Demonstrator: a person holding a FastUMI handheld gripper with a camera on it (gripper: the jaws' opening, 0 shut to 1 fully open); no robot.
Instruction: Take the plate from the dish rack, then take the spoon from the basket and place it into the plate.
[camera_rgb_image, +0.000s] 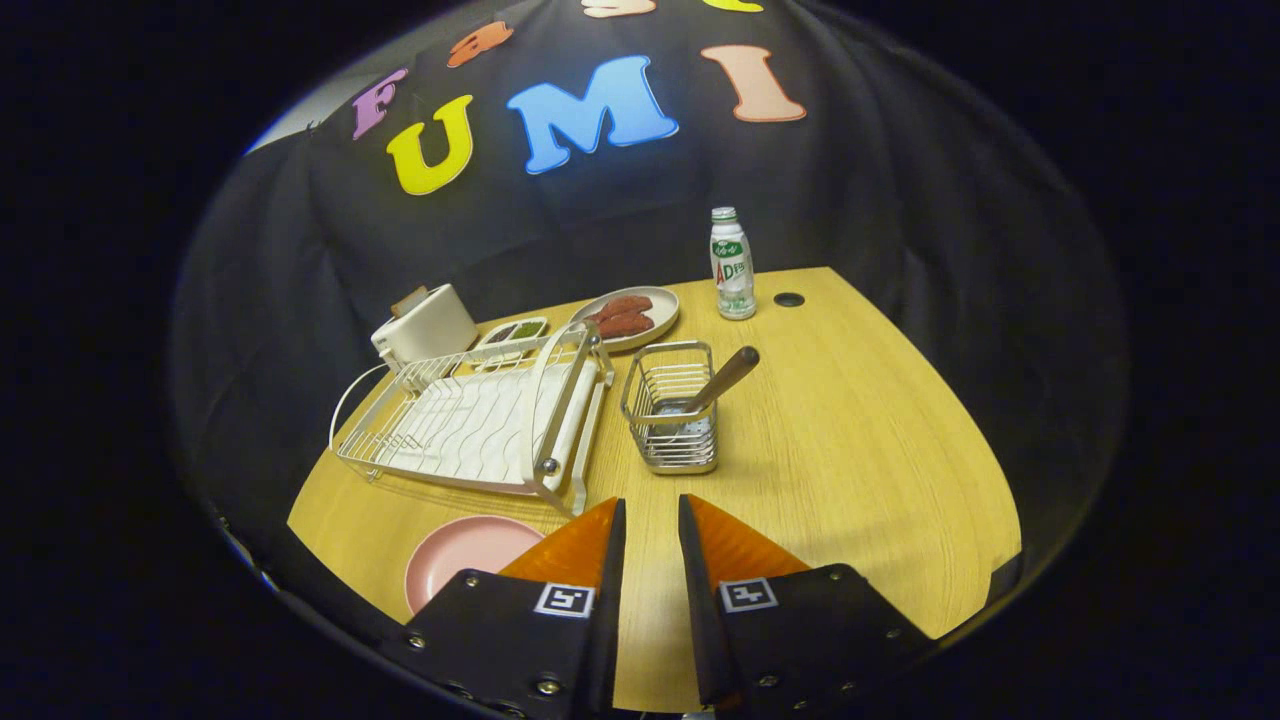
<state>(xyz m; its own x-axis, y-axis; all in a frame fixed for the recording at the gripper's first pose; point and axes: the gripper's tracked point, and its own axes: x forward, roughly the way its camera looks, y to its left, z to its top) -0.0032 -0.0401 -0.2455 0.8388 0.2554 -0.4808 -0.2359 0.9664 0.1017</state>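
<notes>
plate – pink | dish rack – white | basket – silver wire | table – light woodgrain

gripper – two wedge fingers, narrow gap, on black screw-studded mounts at bottom centre – square fiducial tags each.

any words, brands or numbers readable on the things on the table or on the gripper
White plastic bottle with green cap: label print too blurred to read.
Gripper, fingers slightly apart, holding nothing, short of the silver wire basket: a square black-and-white coded marker on each side, patterns, no words.
White wire dish rack, round pink plate, white toaster: no text seen.
</notes>
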